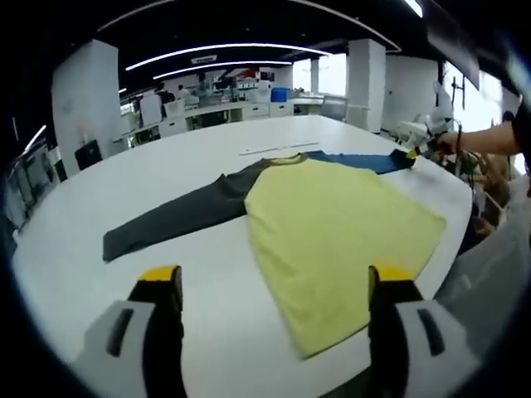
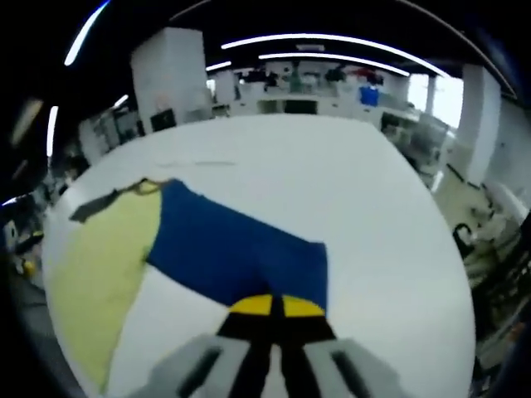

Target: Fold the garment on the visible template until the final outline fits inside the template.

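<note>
Nearest, the left tongs (image 1: 274, 286) are held open above the bench (image 1: 166, 166), just short of the shirt (image 1: 332, 224), which is spread flat. Farther off, the blue sleeve (image 2: 241, 249) is pinched at its cuff by the closed right tongs (image 2: 274, 307), probably for folding inward.

In the left gripper view we see the left gripper (image 1: 275, 286) with its yellow-tipped jaws spread wide apart and nothing between them. In the right gripper view the right gripper (image 2: 275, 306) has its jaws pressed together (yellow tips meeting) on the cuff of the blue sleeve (image 2: 236, 249); it also appears far right in the left gripper view, held by a forearm (image 1: 485, 141).
</note>
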`<state>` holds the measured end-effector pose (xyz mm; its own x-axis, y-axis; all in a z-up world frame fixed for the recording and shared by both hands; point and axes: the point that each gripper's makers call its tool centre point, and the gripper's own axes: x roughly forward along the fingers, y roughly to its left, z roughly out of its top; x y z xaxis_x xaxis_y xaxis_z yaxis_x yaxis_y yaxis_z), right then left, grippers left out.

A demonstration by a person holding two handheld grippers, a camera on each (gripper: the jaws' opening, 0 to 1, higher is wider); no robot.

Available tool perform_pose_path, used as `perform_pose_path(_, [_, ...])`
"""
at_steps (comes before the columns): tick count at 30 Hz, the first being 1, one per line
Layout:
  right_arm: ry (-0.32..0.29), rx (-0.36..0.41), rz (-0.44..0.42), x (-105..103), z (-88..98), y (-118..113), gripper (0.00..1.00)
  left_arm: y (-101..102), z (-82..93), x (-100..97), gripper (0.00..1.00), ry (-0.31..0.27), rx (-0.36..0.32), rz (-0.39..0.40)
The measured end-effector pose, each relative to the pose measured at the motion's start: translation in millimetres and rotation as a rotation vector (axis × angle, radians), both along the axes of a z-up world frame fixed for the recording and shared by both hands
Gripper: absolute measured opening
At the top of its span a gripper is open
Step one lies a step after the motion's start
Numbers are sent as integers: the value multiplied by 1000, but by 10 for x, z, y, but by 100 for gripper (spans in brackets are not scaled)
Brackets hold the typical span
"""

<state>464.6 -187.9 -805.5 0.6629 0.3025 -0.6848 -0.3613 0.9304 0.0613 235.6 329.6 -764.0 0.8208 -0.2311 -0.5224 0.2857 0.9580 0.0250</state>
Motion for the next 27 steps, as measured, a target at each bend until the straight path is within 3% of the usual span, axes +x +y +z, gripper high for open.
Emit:
perform_pose_path(7, [-6,-34,53,89,82,128,0,-1,20,-16,91,-11,-12,-4])
perform_pose_path(20, [-15,10,107,299,268,547,0,-55,29,-38,93,-12,-30,-27])
perform_pose_path(27, [-16,13,145,282,341,851,0,-72,29,-41,94,-10,-38,-37])
